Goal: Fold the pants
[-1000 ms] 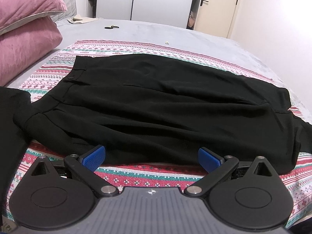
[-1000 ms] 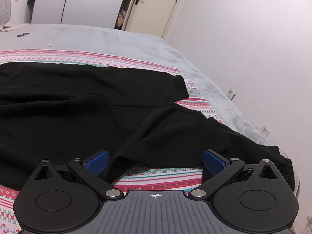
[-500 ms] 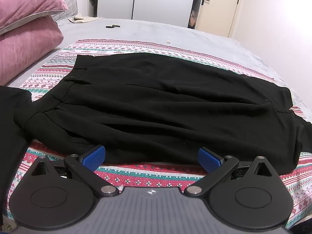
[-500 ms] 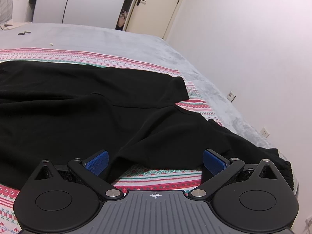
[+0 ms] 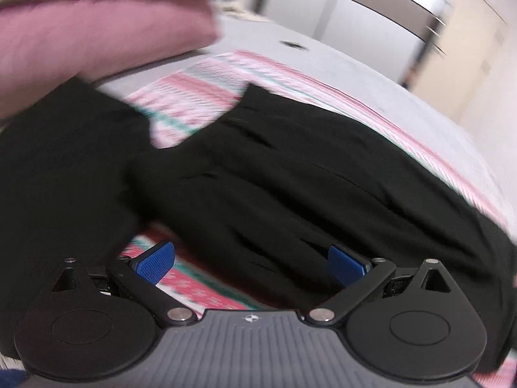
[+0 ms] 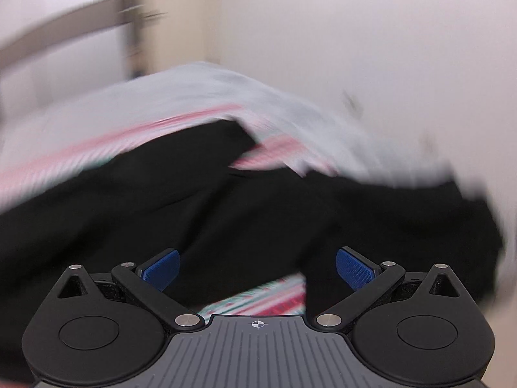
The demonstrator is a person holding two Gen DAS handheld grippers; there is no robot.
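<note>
Black pants (image 5: 290, 187) lie spread across a pink-and-white patterned blanket (image 5: 194, 103) on the bed, waistband toward the left. My left gripper (image 5: 250, 263) stands open just above the near edge of the waist end, its blue pads empty. In the blurred right wrist view the pants' leg ends (image 6: 226, 213) lie ahead, one leg (image 6: 404, 213) trailing toward the bed's right edge. My right gripper (image 6: 257, 266) is open over the near hem, with nothing between its fingers.
Pink pillows (image 5: 97, 32) are stacked at the far left of the bed. A second black garment (image 5: 58, 168) lies left of the pants. The grey bedsheet (image 5: 339, 68) stretches toward wardrobe doors (image 5: 339, 9). A white wall (image 6: 355, 48) runs along the bed's right side.
Both grippers have swung quickly: the left view has turned left toward the waistband and pillows, the right view has turned right toward the leg ends and wall. Both stay open.
</note>
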